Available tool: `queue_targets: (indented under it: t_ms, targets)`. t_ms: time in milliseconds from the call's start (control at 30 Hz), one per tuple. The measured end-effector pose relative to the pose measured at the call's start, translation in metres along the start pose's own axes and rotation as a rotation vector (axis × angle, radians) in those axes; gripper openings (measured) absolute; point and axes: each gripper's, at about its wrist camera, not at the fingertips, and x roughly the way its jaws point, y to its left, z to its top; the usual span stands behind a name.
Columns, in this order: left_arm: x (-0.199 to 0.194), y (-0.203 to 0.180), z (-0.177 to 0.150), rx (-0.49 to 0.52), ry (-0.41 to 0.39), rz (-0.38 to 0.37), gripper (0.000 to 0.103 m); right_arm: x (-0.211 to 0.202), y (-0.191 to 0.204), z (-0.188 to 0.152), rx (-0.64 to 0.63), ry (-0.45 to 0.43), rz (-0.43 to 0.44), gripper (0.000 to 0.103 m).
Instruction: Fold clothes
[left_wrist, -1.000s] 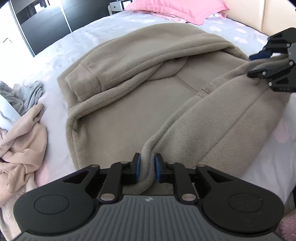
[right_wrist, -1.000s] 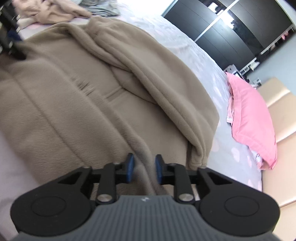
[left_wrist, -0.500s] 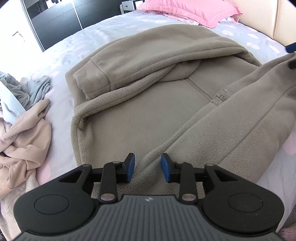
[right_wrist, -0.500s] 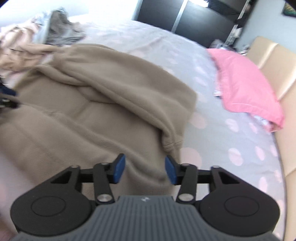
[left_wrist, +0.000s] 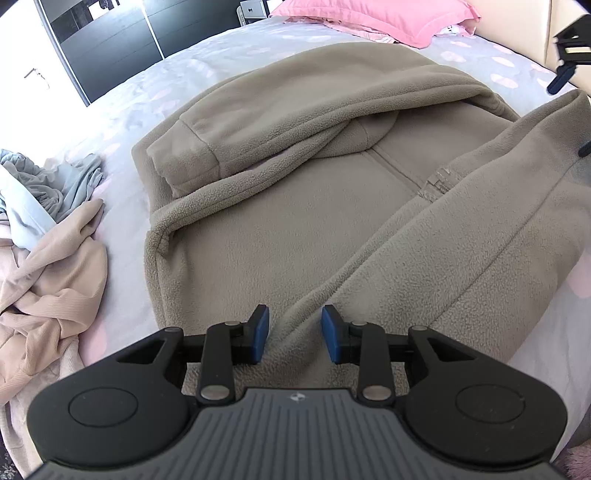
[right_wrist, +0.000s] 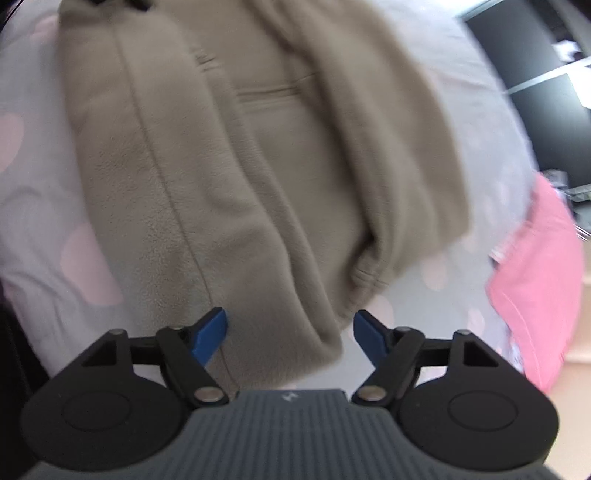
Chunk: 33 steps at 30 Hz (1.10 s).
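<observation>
A taupe fleece jacket (left_wrist: 314, 206) is spread across a bed (left_wrist: 229, 55) covered in a pale sheet with pink spots, one sleeve (left_wrist: 280, 122) laid over the chest and one front panel (left_wrist: 480, 229) turned inward along the zip. The left gripper (left_wrist: 294, 334) is held just above the hem, its blue pads (left_wrist: 260, 328) set apart with the panel's edge running between them but not pinched. The right gripper (right_wrist: 290, 334) is seen wide apart above the collar end of the same panel, nothing being held; its view is blurred, so contact with the fleece cannot be judged. The side fold appears to be laid, and the next fold is judged to be the matter in hand. It would be done well if the panel edge were first smoothed so that it lies parallel to the zip, and if hem and collar were then taken at matching points, both layers being caught in each pinch, since thick fleece is likely to slip or bunch when only the top layer is gripped. The crossed sleeve should be left undisturbed. A heap of beige and grey clothes (left_wrist: 48, 251) waits at the left of the jacket, and a pink pillow (left_wrist: 373, 14) lies at the head of the bed.
</observation>
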Motion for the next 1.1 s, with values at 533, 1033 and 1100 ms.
queue_targets:
  t_ms: [533,1033,1100]
  targets:
    - [-0.055,0.025,0.006,0.007,-0.045,-0.186,0.06,-0.009,-0.027,-0.018,0.142,0.003,0.044,0.015]
    - [-0.028,0.076,0.002,-0.058,0.147,-0.192,0.069,-0.017,-0.006,-0.03,0.166,-0.034,0.008,0.016]
    - [-0.013,0.081,0.005,-0.107,0.166,-0.22,0.067,-0.016,-0.005,-0.029,0.167,-0.034,0.002,0.016]
